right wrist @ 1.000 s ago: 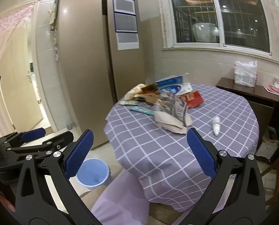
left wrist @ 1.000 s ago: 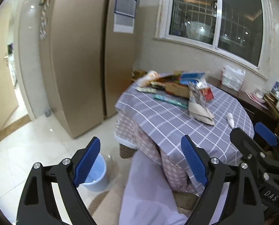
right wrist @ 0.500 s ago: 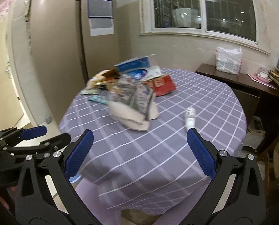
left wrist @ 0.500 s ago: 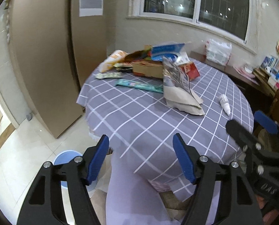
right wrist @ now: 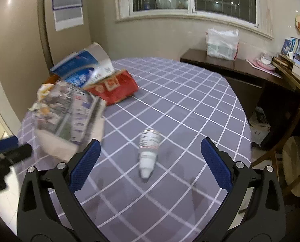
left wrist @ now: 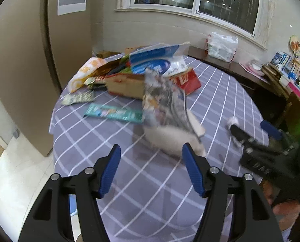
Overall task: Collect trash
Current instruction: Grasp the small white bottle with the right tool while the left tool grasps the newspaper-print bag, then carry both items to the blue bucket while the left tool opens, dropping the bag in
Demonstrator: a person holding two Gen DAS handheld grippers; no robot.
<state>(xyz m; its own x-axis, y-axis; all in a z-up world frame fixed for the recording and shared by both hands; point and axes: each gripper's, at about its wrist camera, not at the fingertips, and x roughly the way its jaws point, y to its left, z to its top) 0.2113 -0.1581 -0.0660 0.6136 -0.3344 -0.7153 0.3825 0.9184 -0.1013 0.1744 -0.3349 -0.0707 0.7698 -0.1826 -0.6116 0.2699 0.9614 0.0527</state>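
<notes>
A round table with a purple checked cloth point(left wrist: 101, 141) carries a heap of trash: a crumpled newspaper-like bag point(left wrist: 166, 104), a red packet point(left wrist: 187, 80), a blue and white wrapper point(left wrist: 154, 60), a cardboard box point(left wrist: 125, 83), a green flat pack point(left wrist: 113, 112) and an orange bag point(left wrist: 85, 70). My left gripper point(left wrist: 151, 169) is open, just short of the crumpled bag. My right gripper point(right wrist: 148, 161) is open, with a small white bottle point(right wrist: 149, 149) lying between its fingers on the cloth point(right wrist: 190, 100). The bag point(right wrist: 69, 113) and red packet point(right wrist: 113, 86) lie to its left.
A tall beige fridge point(left wrist: 19, 60) stands left of the table. A dark sideboard point(right wrist: 240, 68) with a plastic bag point(right wrist: 221, 42) runs under the window at the right. A wooden chair point(right wrist: 291, 155) stands at the table's right. A blue bucket edge point(left wrist: 72, 203) shows below the table.
Both grippers have moved forward over the table. The left one has closed in on the crumpled bag; the right one now straddles the white bottle. Both stay open.
</notes>
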